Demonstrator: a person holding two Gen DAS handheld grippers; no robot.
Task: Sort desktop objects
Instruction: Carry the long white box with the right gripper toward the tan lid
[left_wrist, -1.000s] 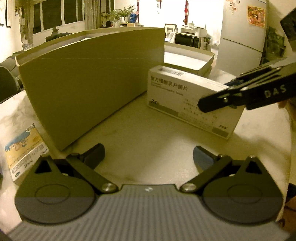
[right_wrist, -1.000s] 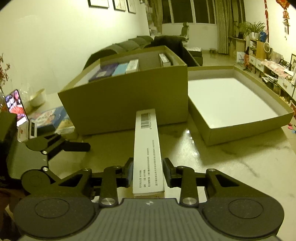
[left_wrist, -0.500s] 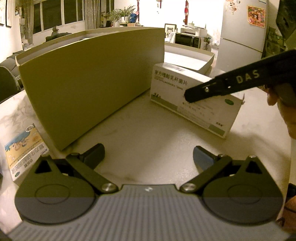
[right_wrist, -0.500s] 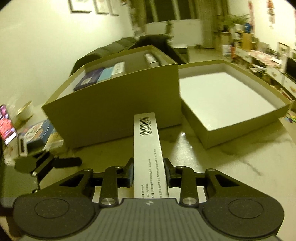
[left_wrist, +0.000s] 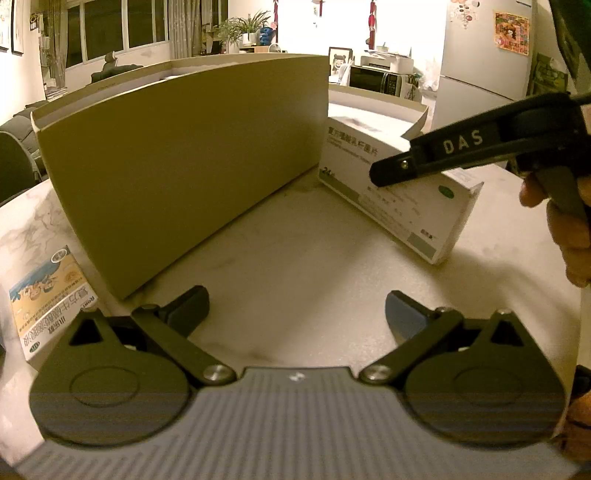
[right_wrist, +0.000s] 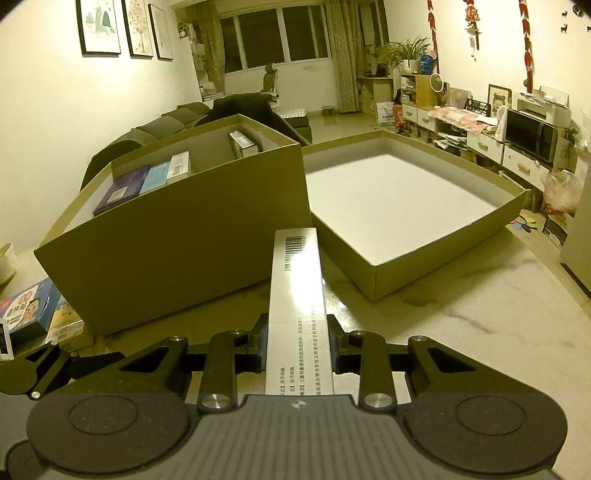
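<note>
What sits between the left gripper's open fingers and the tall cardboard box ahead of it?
Nothing: in the left wrist view only bare tabletop separates the left gripper from the tall cardboard box.

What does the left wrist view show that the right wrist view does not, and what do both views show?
Only the left wrist view shows the open left gripper with nothing in it, and the printed broad face of the white medicine box. Only the right wrist view shows the tall carton's inside with small boxes, and the shallow tray's bare white floor. Both show the tall carton, the right gripper shut on the white medicine box, and the marble table.
</note>
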